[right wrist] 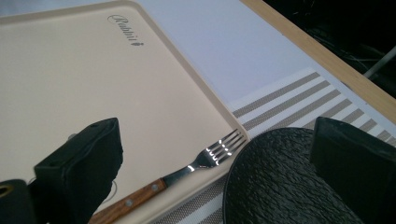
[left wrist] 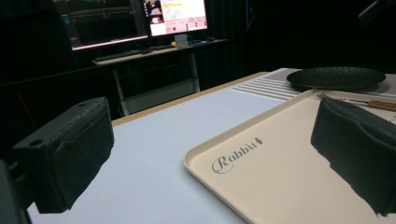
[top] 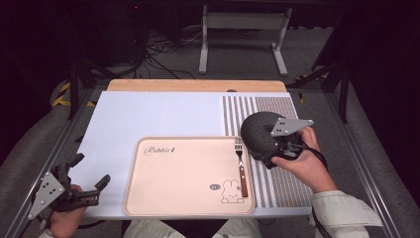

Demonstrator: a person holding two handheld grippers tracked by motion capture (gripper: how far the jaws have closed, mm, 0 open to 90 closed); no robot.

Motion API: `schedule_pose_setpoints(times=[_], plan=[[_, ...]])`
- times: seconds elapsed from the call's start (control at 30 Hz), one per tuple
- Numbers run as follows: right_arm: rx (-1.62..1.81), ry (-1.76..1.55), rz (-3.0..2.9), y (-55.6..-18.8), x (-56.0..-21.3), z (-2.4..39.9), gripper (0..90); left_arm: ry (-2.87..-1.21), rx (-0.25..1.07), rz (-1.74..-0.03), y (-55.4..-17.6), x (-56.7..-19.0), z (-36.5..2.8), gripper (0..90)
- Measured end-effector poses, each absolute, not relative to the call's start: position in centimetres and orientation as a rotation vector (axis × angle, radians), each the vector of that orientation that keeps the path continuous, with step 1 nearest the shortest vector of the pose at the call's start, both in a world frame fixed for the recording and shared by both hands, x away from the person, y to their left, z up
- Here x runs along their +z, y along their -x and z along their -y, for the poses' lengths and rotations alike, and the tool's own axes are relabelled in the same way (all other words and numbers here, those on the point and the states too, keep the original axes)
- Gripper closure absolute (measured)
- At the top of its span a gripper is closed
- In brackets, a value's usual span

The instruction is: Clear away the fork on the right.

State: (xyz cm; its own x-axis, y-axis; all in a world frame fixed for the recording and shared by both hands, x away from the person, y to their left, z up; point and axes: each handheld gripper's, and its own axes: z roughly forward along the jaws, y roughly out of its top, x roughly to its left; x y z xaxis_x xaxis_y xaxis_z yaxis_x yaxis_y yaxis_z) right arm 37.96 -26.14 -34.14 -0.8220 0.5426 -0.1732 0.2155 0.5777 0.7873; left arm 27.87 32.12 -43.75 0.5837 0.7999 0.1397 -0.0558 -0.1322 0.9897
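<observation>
Right gripper [top: 274,148] hangs over the black plate [top: 260,134], jaws spread wide, plate lying between and beneath them, just beside the tray's [top: 188,176] right edge. A fork [top: 241,166] rests inside that edge. Left gripper [top: 86,191] waits wide open, empty, off the tray's left side.

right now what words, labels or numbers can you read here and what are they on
"Rabbit" in script, with a small dark mark after it: printed on the tray near one corner.
Small speech bubble beside the rabbit drawing on the tray: too small to read.
Monitor in the background, left gripper view: text on screen too blurred to read.
</observation>
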Motion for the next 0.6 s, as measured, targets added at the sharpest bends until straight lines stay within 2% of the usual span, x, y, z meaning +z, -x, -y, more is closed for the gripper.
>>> schedule_pose_setpoints(times=[0.6], plan=[[1.363,-0.639,-2.128,-35.1,-38.3,31.9,2.3,-1.541,0.836,-0.655,-28.0,-43.8,-32.0,0.0]])
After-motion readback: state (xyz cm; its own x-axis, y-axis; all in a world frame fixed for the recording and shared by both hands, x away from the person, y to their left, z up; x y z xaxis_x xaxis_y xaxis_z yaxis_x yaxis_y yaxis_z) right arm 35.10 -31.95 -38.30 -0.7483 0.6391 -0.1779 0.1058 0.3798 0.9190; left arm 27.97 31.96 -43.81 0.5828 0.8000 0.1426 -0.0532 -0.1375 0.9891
